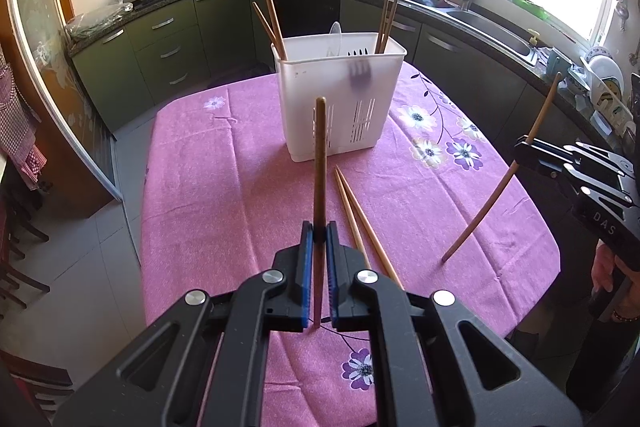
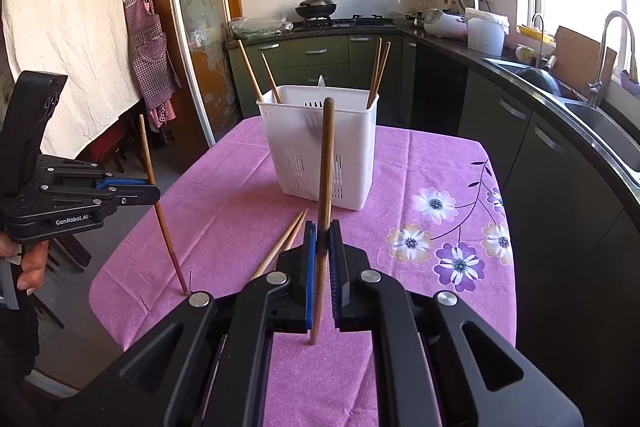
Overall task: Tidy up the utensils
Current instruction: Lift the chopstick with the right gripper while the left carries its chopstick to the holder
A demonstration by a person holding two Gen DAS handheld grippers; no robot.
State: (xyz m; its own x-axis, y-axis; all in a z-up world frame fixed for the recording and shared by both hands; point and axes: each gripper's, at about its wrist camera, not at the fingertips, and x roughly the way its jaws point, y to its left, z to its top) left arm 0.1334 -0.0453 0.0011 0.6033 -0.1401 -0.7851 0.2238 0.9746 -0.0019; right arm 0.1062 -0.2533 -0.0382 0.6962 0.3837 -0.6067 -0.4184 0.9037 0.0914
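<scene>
Straight ahead of both grippers, near the far end of the pink flowered tablecloth (image 1: 224,187), stands the white slotted plastic utensil caddy (image 1: 340,99), with brown chopsticks already leaning out of its left and right corners. My left gripper (image 1: 320,231) is pinching a dark brown wooden chopstick (image 1: 319,163), pads pressed together on its lower half. Its long axis runs nearly upright, blunt end up, lower end close to the cloth. My right gripper (image 2: 322,233) likewise pinches a second brown wooden chopstick (image 2: 325,163), also almost vertical with a slight lean. Seen from the left wrist, that one looks tilted, its tip low over the cloth.

Between the grippers and the caddy, a loose pair of light wooden chopsticks (image 1: 360,211) lies flat, long axes pointing roughly toward the caddy.

I judge both arms about equally near the caddy. Each stick is already close to vertical, so the coming move turns on lifting it above the rim, then carrying it forward over an open compartment.
</scene>
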